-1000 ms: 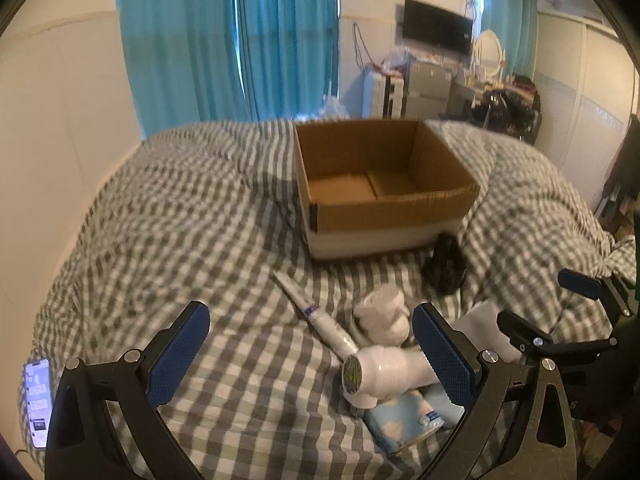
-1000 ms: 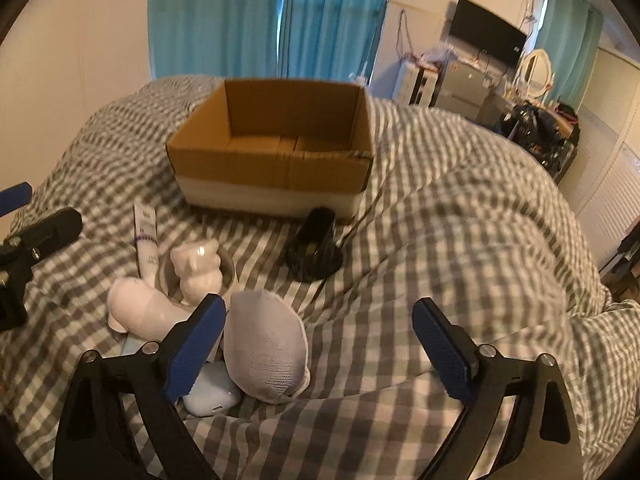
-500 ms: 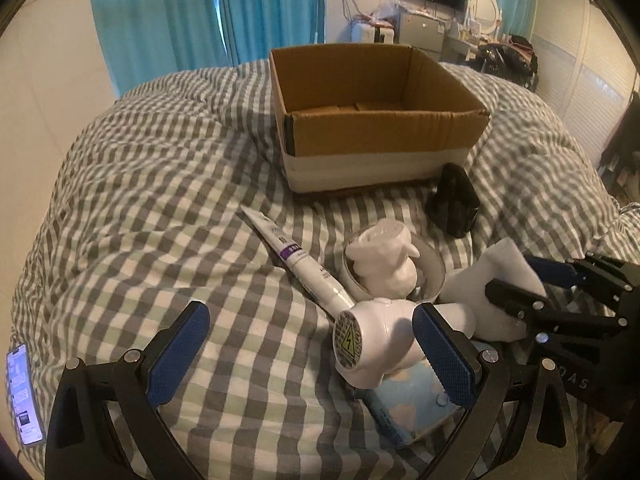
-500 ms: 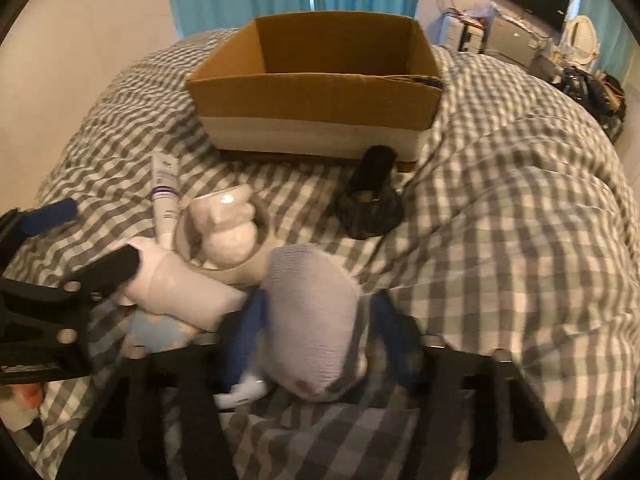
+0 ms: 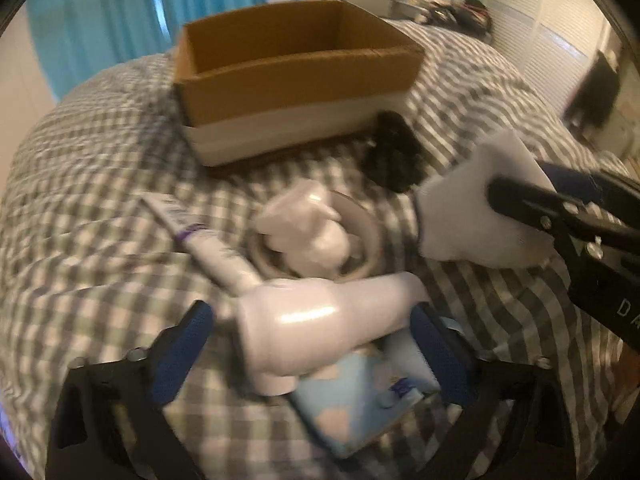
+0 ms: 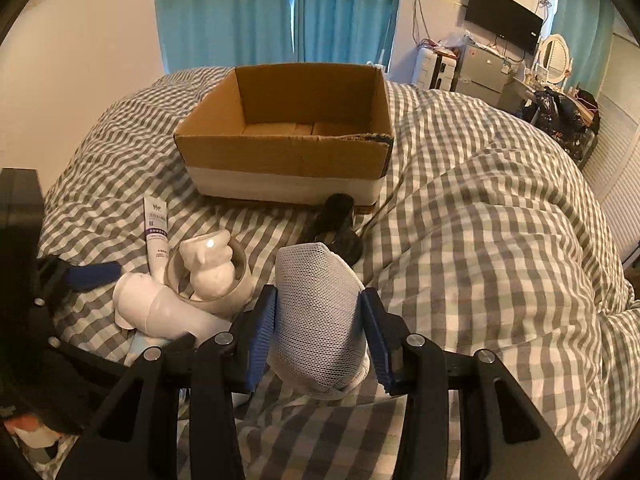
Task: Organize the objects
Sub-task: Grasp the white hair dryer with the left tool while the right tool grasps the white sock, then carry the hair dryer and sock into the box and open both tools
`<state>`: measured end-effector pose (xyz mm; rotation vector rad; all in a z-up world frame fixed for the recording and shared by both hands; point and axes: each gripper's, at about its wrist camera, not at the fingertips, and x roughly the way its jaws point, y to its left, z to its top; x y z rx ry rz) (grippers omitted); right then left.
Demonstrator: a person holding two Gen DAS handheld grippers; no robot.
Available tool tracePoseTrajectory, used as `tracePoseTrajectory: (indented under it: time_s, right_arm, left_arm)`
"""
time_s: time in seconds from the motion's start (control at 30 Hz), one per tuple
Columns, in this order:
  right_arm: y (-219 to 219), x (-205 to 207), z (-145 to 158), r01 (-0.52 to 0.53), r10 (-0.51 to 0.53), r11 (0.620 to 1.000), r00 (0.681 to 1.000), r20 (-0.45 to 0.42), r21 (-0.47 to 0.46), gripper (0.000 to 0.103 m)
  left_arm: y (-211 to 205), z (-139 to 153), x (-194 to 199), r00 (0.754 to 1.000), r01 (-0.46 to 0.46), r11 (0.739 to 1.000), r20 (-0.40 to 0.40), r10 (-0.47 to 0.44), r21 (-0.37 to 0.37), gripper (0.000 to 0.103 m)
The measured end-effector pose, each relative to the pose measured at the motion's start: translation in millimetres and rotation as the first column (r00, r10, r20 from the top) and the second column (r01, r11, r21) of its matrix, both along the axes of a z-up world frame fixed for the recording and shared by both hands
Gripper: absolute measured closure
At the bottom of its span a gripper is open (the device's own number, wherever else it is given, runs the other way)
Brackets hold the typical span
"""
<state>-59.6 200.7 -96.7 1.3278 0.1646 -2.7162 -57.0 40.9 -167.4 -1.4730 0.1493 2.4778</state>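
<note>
Left wrist view: left gripper point(image 5: 310, 334) spread wide, fingers either side of the white hair dryer point(image 5: 320, 320) lying on the checked duvet point(image 5: 100, 200); contact not clear through the blur.
Behind it: tube point(image 5: 204, 236), white figurine in a bowl point(image 5: 308, 232), cardboard box point(image 5: 296, 92).
Right wrist view: right gripper point(image 6: 320, 338) clamped on the white mesh pouch point(image 6: 320, 320), low over the duvet, near side of the box.
</note>
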Motion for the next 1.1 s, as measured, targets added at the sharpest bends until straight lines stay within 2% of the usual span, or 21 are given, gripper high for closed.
tracePoseTrajectory:
  time_s: [0.03, 0.1, 0.33, 0.4, 0.63, 0.8, 1.1]
  right_arm:
    - [1.1, 1.3, -1.4, 0.001, -0.001, 1.0, 1.0, 0.001, -0.003, 0.061]
    - [3.0, 1.3, -1.8, 0.003, -0.003, 1.0, 1.0, 0.002, -0.012, 0.061]
    - [5.5, 5.1, -1.1, 0.006, -0.007, 1.0, 1.0, -0.006, -0.028, 0.061]
    - [5.8, 7.5, 0.2, 0.008, -0.008, 1.0, 1.0, -0.01, -0.028, 0.061]
    - [7.6, 18.7, 13.5, 0.015, -0.015, 1.0, 0.999, -0.042, -0.001, 0.061]
    - [6.0, 26.4, 25.7, 0.014, -0.013, 1.0, 0.998, -0.069, 0.015, 0.061]
    - [1.9, 42.9, 53.0, 0.009, -0.005, 0.999, 0.992, -0.125, 0.035, 0.061]
  left_arm:
    - [2.5, -2.7, -0.6, 1.0, 0.01, 1.0, 0.009, -0.01, 0.0, 0.02]
    - [5.1, -5.5, -1.3, 1.0, 0.017, 1.0, 0.015, -0.016, -0.005, 0.024]
    - [-3.1, 3.2, 1.4, 1.0, -0.005, 0.999, -0.005, 0.005, 0.051, 0.044]
    - [-5.3, 8.2, 4.8, 1.0, -0.006, 0.998, -0.019, 0.007, 0.058, 0.046]
    - [-7.1, 34.6, 17.9, 0.993, -0.02, 1.0, -0.116, 0.022, 0.018, 0.047]
    - [-14.8, 50.9, 21.3, 0.989, -0.053, 0.998, -0.137, 0.057, 0.035, 0.047]
    - [-17.8, 78.4, 31.3, 0.981, -0.062, 0.998, -0.183, 0.066, 0.027, 0.047]
